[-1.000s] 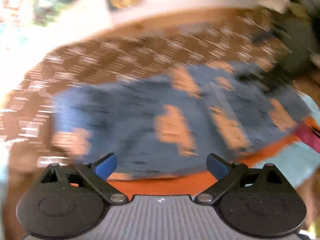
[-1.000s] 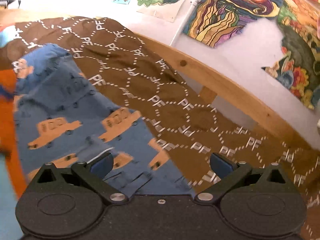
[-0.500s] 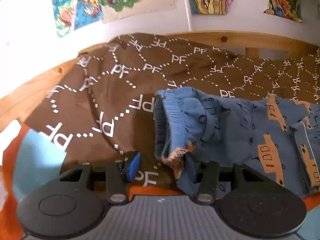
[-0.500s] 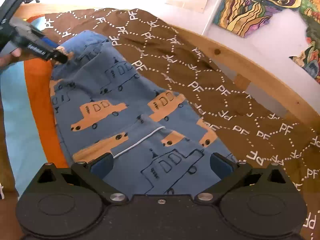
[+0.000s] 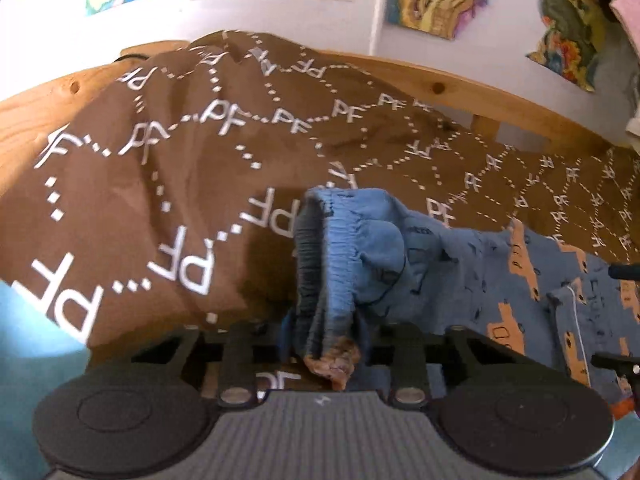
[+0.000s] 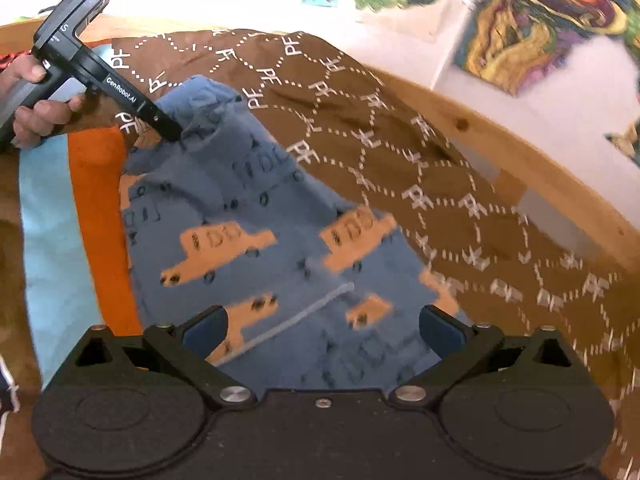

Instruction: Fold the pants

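Two tongs | your left tongs (image 5: 324, 344) have just been closing, now clenched on the car-print pants (image 6: 256, 216) waistband | right tongs (image 6: 322, 330) released above them | pants lie on the brown bedspread (image 5: 160, 184) | folding barely begun.

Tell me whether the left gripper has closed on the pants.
Shut on them: the left gripper pinches the pants at the waistband.

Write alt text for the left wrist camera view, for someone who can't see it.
The left gripper has just closed its jaws on the bunched elastic waistband of blue pants printed with orange cars. The pants lie across a brown blanket patterned with white letters, with a wooden bed rail and colourful wall pictures behind.
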